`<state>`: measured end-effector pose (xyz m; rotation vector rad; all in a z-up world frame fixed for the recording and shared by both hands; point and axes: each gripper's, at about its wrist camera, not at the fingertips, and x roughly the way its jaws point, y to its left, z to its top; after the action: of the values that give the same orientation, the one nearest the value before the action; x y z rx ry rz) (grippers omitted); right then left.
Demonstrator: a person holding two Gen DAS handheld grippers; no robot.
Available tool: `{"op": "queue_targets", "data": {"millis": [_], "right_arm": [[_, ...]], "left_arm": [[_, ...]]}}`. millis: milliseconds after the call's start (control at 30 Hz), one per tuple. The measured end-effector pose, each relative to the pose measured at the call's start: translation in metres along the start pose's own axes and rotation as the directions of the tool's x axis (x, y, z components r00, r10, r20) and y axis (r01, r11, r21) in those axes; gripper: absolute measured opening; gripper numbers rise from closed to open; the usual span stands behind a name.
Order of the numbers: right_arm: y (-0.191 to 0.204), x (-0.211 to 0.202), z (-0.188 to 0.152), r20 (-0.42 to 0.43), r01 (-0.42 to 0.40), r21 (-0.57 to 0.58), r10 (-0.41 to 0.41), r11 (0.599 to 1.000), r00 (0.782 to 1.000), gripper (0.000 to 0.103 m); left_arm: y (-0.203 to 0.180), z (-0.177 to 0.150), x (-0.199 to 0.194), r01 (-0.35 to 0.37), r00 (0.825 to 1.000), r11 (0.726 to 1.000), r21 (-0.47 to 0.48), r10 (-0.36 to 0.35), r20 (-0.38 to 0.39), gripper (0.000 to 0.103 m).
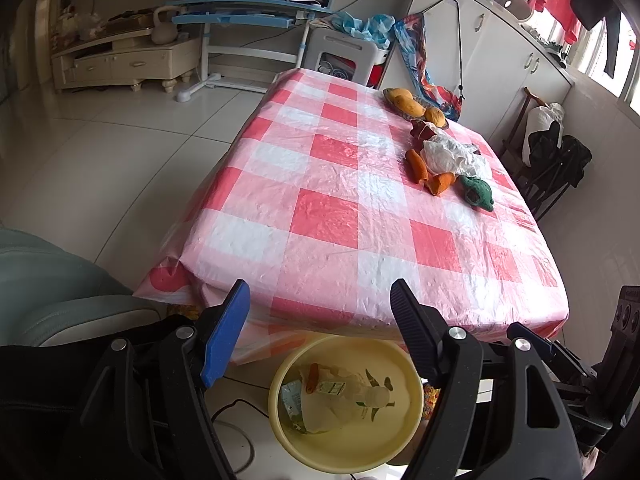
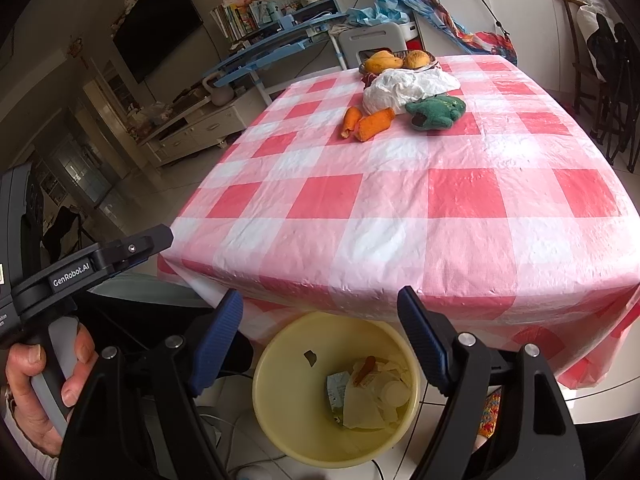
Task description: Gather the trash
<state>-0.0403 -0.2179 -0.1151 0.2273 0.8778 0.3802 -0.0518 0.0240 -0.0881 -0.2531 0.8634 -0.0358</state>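
My left gripper (image 1: 320, 300) and right gripper (image 2: 320, 308) look alike: black plastic frames, silver screws, ribbed blue pads. At lower left, white "GenRobot.AI" lettering marks the black body over a grey handle (image 2: 60, 364).

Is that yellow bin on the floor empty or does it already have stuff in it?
Partly filled: the yellow bin holds a plastic bottle, wrappers and crumpled paper at the bottom.
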Motion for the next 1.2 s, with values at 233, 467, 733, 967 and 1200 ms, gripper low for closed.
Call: {"op": "queue_targets", "data": {"millis": [233,467,733,967,1200], "right_arm": [[-0.0004,0.0006,0.0001,0.0,0.001,0.001,-0.001,1.0,1.0,0.076],[-0.0005,0.0009,0.0,-0.001,0.001,0.001,-0.001,1.0,1.0,0.076],[-0.0011,0.0037,-0.0026,-0.005,0.003,-0.001,-0.003,1.0,1.0,0.076],[-0.0015,0.0043,-0.0032,-0.006,0.003,-0.002,-0.003,1.0,1.0,0.076],[-0.0018,0.0056,-0.0045,-0.009,0.004,-0.001,-0.004,1.0,1.0,0.076]], "left_arm": [[-0.0008,0.0006,0.0007,0.002,1.0,1.0,0.005,-0.002,0.0,0.07],[-0.0007,0.0009,0.0009,0.003,1.0,1.0,0.005,-0.003,0.0,0.07],[-0.001,0.0003,0.0009,0.006,1.0,1.0,0.014,-0.006,-0.003,0.07],[-0.0016,-0.0009,0.0011,0.006,1.0,1.0,0.015,-0.006,-0.004,0.07],[-0.0017,-0.0007,0.0014,0.006,1.0,1.0,0.015,-0.006,-0.005,0.07]]}}
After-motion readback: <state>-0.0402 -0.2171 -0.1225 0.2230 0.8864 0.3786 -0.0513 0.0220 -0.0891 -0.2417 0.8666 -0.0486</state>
